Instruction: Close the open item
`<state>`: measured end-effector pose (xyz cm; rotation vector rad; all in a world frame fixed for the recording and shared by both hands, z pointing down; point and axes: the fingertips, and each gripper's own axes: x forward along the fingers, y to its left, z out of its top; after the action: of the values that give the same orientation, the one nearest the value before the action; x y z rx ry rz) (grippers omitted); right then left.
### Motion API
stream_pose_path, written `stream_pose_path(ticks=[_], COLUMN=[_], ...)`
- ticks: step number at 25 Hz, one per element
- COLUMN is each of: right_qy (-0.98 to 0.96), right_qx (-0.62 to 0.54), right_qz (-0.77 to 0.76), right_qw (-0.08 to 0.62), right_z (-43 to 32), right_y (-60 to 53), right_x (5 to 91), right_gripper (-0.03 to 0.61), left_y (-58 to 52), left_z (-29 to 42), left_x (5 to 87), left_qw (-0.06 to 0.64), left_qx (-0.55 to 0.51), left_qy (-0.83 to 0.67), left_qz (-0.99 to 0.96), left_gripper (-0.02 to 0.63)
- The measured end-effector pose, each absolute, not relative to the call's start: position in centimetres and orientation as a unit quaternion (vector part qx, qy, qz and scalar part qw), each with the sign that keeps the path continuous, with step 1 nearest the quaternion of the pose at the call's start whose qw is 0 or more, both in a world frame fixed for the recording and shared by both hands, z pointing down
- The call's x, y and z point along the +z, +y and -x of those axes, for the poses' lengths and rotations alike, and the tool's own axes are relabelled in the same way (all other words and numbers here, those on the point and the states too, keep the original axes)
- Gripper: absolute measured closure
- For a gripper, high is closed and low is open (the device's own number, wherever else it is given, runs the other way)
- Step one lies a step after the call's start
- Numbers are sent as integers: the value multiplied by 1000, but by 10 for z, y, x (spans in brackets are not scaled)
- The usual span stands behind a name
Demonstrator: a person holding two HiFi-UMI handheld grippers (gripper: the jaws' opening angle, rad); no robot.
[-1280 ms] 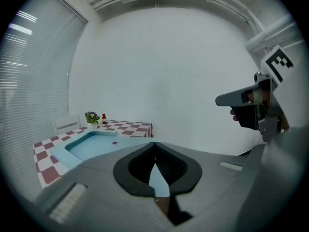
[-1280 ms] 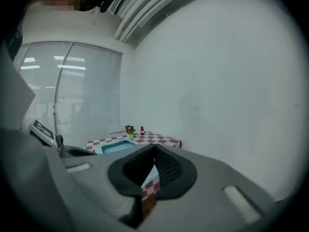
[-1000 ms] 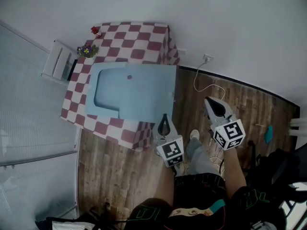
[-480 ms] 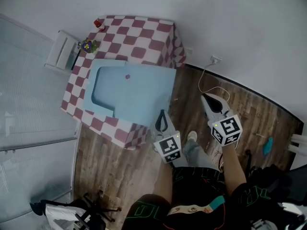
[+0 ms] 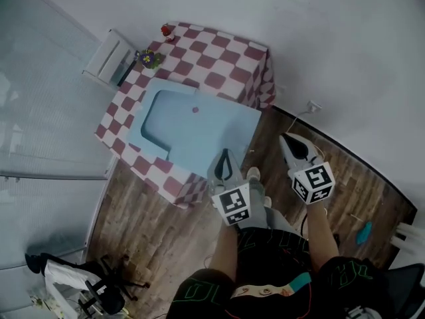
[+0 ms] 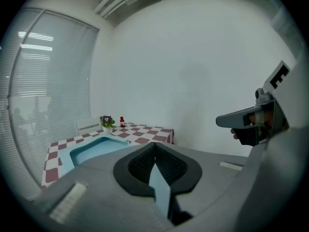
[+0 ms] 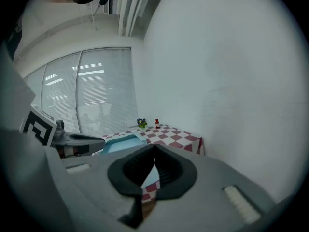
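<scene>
A large light blue flat item [image 5: 199,135] with a sunken, rounded panel lies on a table with a red-and-white checked cloth [image 5: 226,62]. A small dark knob [image 5: 196,109] sits on it. My left gripper [image 5: 226,153] is shut and empty, its tip over the item's near edge. My right gripper [image 5: 286,139] is shut and empty too, above the floor to the right of the table. In the left gripper view the blue item [image 6: 91,148] lies ahead on the left and the right gripper [image 6: 241,120] is at the right. In the right gripper view the blue item [image 7: 120,142] shows beyond the jaws.
A small pot of purple flowers [image 5: 150,58] and a red bottle [image 5: 167,30] stand at the table's far corner. Behind it is a white chair [image 5: 111,60]. A wall socket with a white cable [image 5: 309,106], a teal thing [image 5: 363,232] and a black tripod [image 5: 106,291] are on the wooden floor.
The table and blue item have come closer and turned in the head view. Both grippers have moved toward the table; the left tip now reaches the item's near edge. Both stay shut.
</scene>
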<state>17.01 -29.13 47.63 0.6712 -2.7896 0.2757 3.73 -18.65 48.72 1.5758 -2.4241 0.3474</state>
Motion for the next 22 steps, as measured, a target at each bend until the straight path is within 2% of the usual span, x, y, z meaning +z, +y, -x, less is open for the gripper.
stream_pose_path(ticks=[22], right_qy=[-977], right_qx=[72], right_qz=[-27], right_qw=[199], right_z=[-9], right_y=[-338], right_x=[526], right_gripper=[575], left_y=[-197], left_z=[54], left_x=[550], left_qw=[191], left_qx=[110], left_qy=[-892], left_qz=[-395], left_gripper=[604])
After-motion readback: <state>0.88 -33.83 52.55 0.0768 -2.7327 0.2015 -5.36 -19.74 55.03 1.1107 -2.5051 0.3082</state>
